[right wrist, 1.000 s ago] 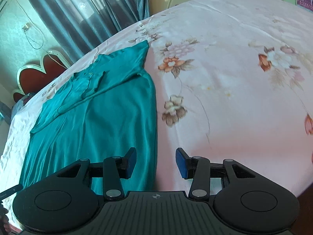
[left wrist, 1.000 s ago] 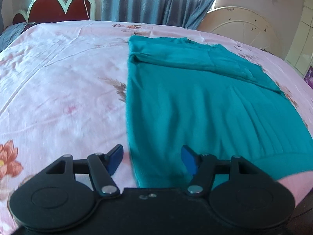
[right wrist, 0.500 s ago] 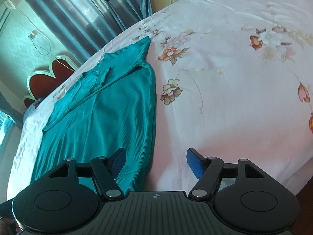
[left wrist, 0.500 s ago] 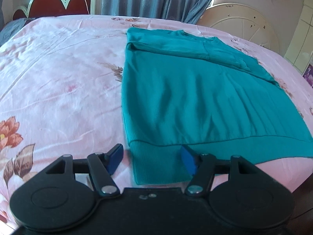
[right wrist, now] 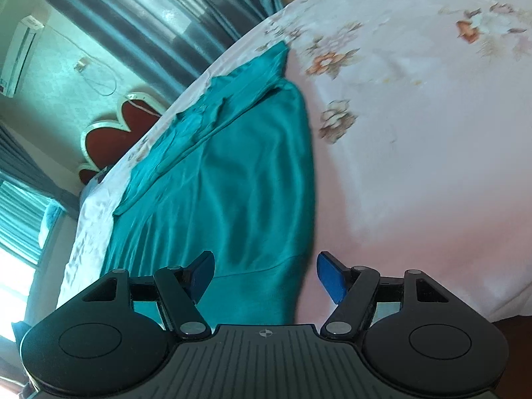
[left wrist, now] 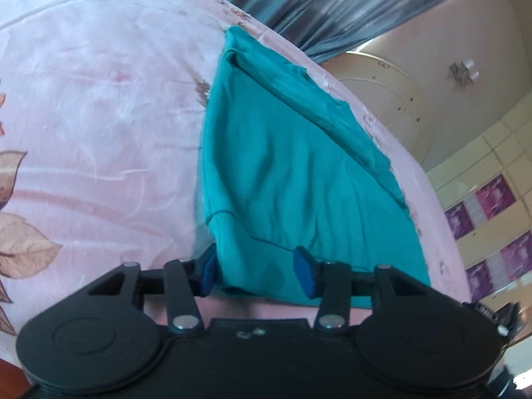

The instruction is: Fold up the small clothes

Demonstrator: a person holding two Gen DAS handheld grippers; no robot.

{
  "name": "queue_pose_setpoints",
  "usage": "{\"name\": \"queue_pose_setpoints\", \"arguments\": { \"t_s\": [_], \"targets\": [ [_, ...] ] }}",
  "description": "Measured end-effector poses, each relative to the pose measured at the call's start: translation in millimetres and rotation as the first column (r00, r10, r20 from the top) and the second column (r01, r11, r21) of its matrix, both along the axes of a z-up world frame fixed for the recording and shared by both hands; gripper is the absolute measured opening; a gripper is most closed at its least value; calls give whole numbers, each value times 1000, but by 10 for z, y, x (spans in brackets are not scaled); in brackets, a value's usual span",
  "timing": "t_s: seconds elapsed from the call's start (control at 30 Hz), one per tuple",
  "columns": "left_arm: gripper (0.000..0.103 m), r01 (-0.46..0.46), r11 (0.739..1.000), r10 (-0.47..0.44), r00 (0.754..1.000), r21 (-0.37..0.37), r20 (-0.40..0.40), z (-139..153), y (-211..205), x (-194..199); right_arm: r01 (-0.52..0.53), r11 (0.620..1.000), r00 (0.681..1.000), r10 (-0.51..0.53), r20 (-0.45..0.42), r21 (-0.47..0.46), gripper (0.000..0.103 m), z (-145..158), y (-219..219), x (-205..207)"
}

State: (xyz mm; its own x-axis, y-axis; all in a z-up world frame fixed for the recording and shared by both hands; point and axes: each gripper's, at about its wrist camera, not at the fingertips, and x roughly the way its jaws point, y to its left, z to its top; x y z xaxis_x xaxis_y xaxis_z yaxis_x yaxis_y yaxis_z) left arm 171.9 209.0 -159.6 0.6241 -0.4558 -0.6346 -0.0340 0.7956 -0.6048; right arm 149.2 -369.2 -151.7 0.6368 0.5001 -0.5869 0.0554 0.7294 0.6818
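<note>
While the left gripper straddles the ribbed hem corner of the teal sweater, its jaws have just been closing around that corner without yet pressing it. At the hem's other corner, the right gripper is spread wide, knit lying between its blue pads. Beyond them the sweater lies flat on the pink floral bedsheet, sleeves folded across its far end.

Grey-blue curtains, red scalloped headboard, wall air-conditioner, daylight.

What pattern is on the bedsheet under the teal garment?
Pale pink bedsheet with scattered orange and brown flower and leaf prints; clearest in the right wrist view.
</note>
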Motion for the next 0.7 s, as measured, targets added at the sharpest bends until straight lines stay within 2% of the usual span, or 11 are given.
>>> {"name": "queue_pose_setpoints", "arguments": {
  "t_s": [0.03,0.1,0.23,0.27,0.3,0.33,0.37,0.47,0.5,0.6,0.7],
  "targets": [
    [43,-4,1000,4,1000,-17,1,-22,18,34,-6,1000,1000,6,-1,3,68,-9,30,31],
    [42,-6,999,6,1000,-36,4,-53,41,106,-20,1000,1000,20,-10,4,51,-40,71,78],
    [42,-5,995,6,1000,-96,11,-137,86,213,-18,999,1000,19,-17,51,47,-129,59,92],
    [38,-5,995,6,1000,-98,13,-138,89,215,-17,998,1000,18,-16,59,45,-137,50,85],
    [35,-4,996,5,1000,-89,14,-136,88,208,-17,998,1000,18,-20,61,24,-145,44,82],
    [18,-8,998,9,1000,-60,15,-132,78,202,-19,998,999,21,-32,65,6,-161,33,88],
    [8,-21,999,21,1000,-26,17,-126,83,187,-7,998,1000,9,-29,67,2,-162,20,79],
    [7,-46,996,53,993,-73,105,-43,148,34,47,990,998,-53,46,136,2,-69,-93,-10],
    [7,-47,997,54,991,-60,121,-15,147,3,52,985,995,-64,71,162,2,-38,-115,-33],
    [7,-46,999,45,998,1,53,-147,125,52,45,991,997,-53,62,125,2,-74,-105,16],
    [7,-76,996,79,996,-46,51,-195,173,45,42,992,999,-46,30,117,2,-143,-79,58]
  ]
}}
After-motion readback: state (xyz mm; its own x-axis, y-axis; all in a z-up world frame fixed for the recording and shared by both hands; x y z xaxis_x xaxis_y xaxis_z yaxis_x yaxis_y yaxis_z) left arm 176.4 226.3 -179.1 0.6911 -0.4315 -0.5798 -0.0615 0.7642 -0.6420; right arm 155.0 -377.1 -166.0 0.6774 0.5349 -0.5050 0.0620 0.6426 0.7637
